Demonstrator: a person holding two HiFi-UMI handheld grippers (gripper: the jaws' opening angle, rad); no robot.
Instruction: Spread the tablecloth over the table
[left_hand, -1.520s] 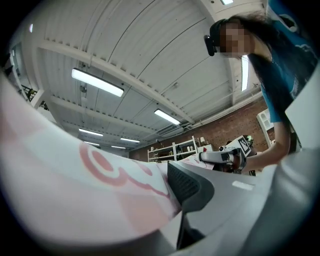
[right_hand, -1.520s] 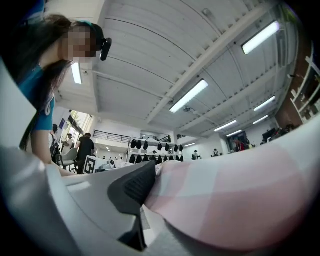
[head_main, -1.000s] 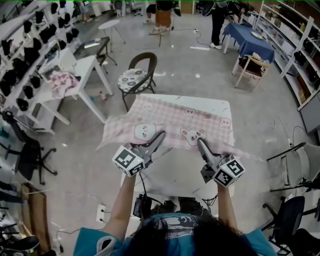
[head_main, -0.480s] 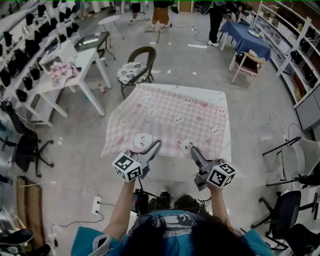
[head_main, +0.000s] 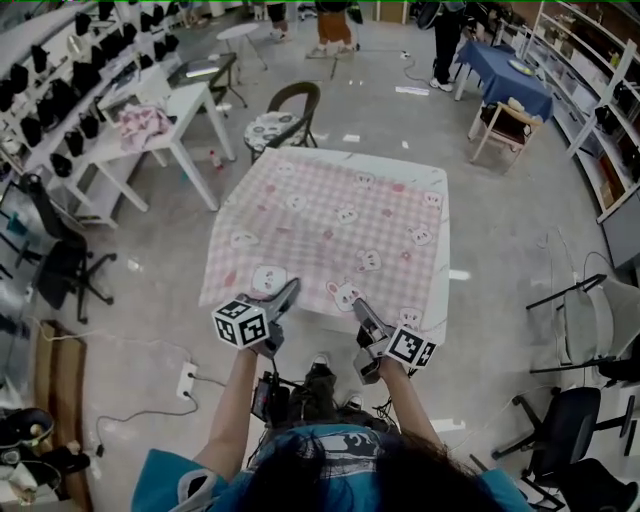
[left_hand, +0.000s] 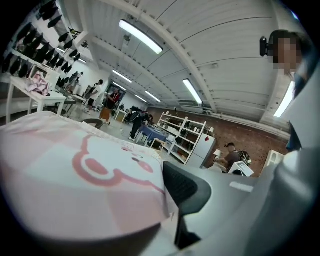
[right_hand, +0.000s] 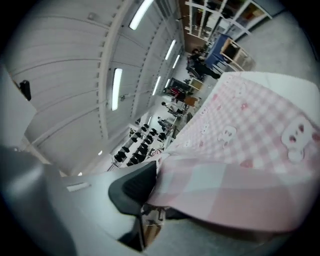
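top: teal, short-sleeved | left tongs, right tongs: grey, black pads | cubes: black-white

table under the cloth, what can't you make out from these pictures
- Table: head view, the tablecloth covers it; only a white strip at the far right corner shows, legs hidden.
- Tablecloth's near edge: both gripper views, too close and blurred; it blocks the table below.
- Dark things at far left: head view, too small to name.
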